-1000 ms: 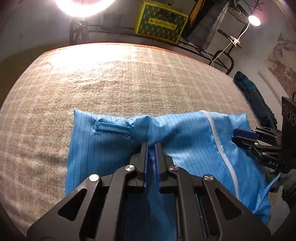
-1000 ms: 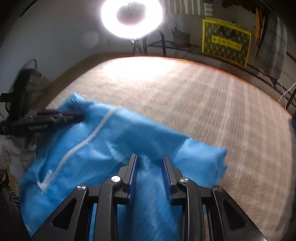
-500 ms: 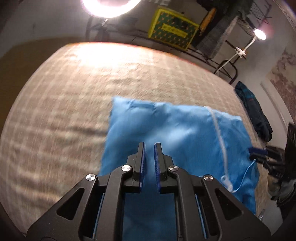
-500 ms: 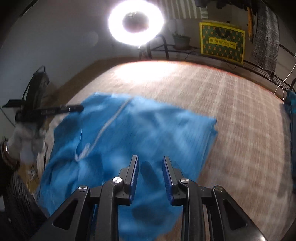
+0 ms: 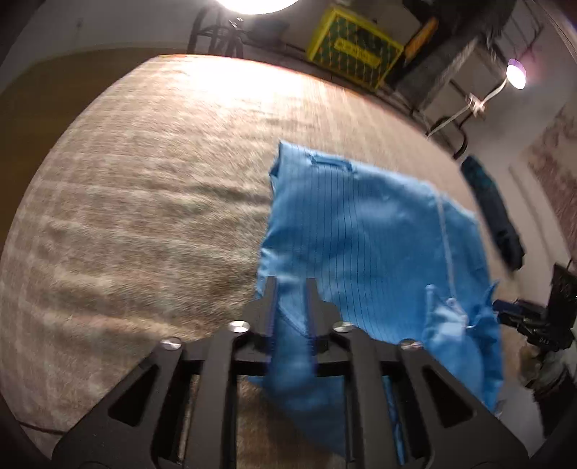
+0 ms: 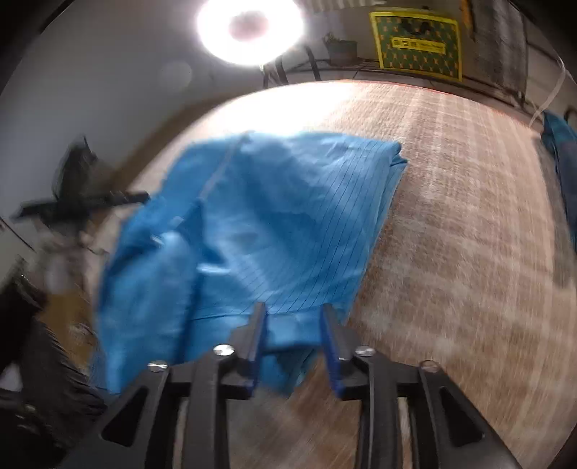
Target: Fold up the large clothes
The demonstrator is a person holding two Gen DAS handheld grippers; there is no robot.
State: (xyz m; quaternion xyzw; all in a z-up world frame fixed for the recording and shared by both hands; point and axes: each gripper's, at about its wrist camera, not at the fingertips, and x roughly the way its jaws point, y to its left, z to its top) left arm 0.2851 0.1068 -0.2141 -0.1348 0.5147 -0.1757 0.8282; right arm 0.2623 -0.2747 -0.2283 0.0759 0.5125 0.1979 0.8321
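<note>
The light blue pinstriped garment [image 5: 360, 223] with a white zipper lies folded on the beige plaid surface [image 5: 144, 202]. My left gripper [image 5: 292, 281] is over its near left corner. Its jaws are opening, and a loose flap of the cloth hangs in the gap. In the right wrist view the garment [image 6: 288, 202] spreads ahead and to the left. My right gripper [image 6: 293, 308] is at its near right corner. Its jaws are opening too, with the hem slack between them. Each gripper shows at the far side of the other's view: right [image 5: 523, 321], left [image 6: 90, 202], blurred.
A dark blue garment [image 5: 494, 213] lies at the surface's right edge. Behind the far edge stand a ring light [image 6: 249, 25], a yellow crate [image 5: 353, 54], a rack with hanging clothes and a small lamp [image 5: 515, 72]. Bare plaid surface stretches left of the blue garment.
Both grippers drew back toward the garment's near edge and rolled a little. Their jaws, closed on the cloth before, have spread. The garment now lies flatter, with its fold further away.
</note>
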